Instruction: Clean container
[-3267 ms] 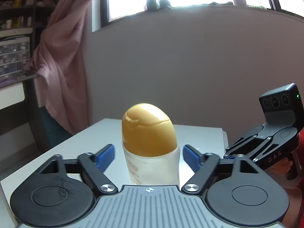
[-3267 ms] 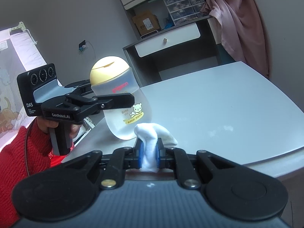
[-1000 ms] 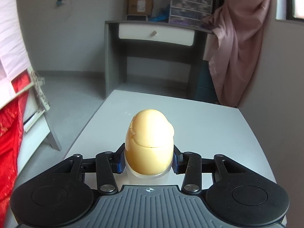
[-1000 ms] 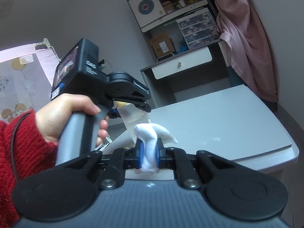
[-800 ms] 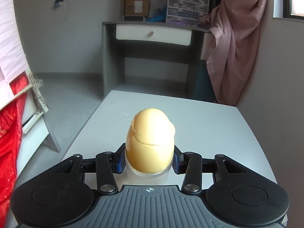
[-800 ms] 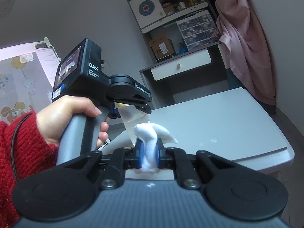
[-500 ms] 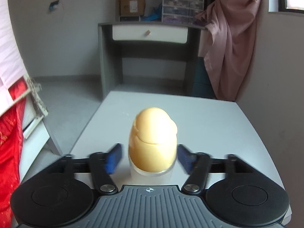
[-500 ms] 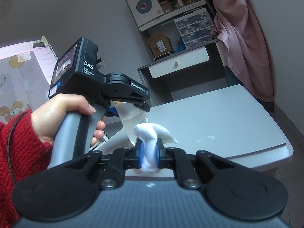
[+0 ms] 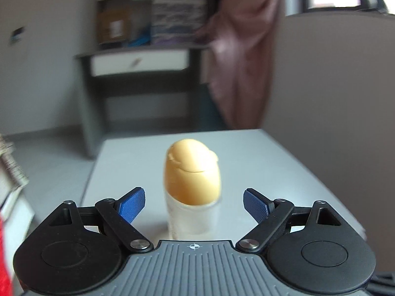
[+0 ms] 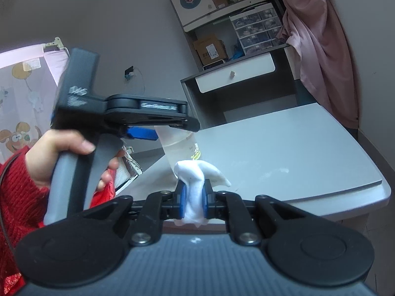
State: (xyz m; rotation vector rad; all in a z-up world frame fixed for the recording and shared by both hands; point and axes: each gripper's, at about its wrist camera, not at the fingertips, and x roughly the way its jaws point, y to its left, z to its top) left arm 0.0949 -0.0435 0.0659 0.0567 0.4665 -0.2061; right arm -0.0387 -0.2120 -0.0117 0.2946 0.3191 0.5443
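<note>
Left wrist, left tongs (image 9: 193, 203): my jaws are spreading, blue pads clear of the bottle (image 9: 192, 192) on both sides, so nothing is pinched.
Left wrist, bottle's place: it stands between my pads on the worktop (image 9: 259, 153), near the edge closest to me; I judge I'm letting it go to rest on its base.
Left wrist, bottle's axis: upright, yellow cap (image 9: 192, 172) pointing up, clear body below.
Right wrist, right tongs (image 10: 192, 198): pressed together on a white cloth (image 10: 197, 175), kept ready for wiping, I judge.
Right wrist, bottle (image 10: 179, 145): clear body just past the cloth, under the left tongs (image 10: 150, 133) in my hand (image 10: 59, 157); cap hidden.
Right wrist, contact: whether cloth touches bottle, I cannot tell.
</note>
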